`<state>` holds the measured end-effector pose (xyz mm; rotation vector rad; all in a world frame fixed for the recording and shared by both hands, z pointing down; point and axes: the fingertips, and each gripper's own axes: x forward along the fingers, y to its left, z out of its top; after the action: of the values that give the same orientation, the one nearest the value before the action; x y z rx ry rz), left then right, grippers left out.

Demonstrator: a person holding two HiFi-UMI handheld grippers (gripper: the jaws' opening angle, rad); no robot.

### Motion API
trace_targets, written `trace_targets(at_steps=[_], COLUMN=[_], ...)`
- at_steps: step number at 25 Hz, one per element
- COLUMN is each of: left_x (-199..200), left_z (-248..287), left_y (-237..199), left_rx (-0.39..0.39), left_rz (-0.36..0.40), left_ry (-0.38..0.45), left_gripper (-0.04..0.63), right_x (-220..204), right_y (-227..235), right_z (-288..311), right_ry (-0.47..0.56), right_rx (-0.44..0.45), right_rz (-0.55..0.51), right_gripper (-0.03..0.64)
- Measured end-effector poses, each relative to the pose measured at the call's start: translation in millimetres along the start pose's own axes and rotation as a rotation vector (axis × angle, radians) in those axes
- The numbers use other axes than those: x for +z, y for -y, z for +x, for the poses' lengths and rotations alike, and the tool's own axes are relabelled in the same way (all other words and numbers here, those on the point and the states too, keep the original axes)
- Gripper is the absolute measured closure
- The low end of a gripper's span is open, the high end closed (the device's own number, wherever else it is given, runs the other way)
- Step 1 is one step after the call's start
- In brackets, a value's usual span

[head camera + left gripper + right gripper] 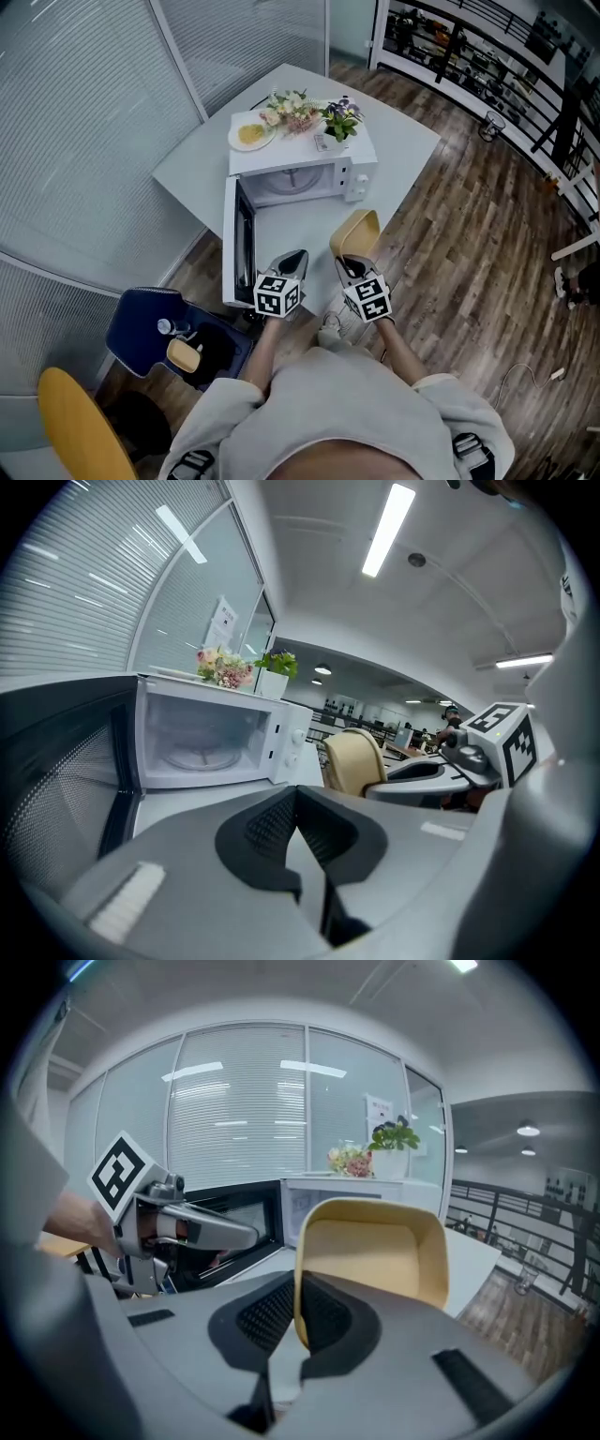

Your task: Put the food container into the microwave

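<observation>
Because the table (pixel 403 141) carries the microwave (pixel 298 176) with its door (pixel 242 242) swung wide, the cavity stands ready. The food container (pixel 358 234) hangs short of the opening, its wall clamped by your right gripper (pixel 352 269). Your left gripper (pixel 292 261) rests closed, empty.

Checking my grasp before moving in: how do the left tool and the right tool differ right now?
The right tool is shut on the rim of the yellow food container, held up on edge. The left tool is shut with nothing between its jaws. The left tool sits close beside the open microwave door, while the right tool is farther to the right of it. Both point toward the microwave.
</observation>
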<state>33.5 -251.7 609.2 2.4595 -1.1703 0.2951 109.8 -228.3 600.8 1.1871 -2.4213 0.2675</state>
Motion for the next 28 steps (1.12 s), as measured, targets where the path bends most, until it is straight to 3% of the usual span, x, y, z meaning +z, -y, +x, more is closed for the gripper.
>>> trace_targets(at_steps=[19, 28], left_x=[25.3, 25.9], left_z=[44.7, 54.0], left_y=[-60.0, -78.0], left_rx=[0.134, 0.119], left_rz=[-0.046, -0.057], left_ry=[-0.002, -0.011], left_gripper=[0.584, 0.584], right_x=[13.6, 17.9], right_y=[25.3, 22.9], right_z=[65.9, 88.4], right_ry=[-0.037, -0.049], right_rx=[0.194, 0.217], right_rz=[-0.057, -0.048], right_gripper=[0.598, 0.598])
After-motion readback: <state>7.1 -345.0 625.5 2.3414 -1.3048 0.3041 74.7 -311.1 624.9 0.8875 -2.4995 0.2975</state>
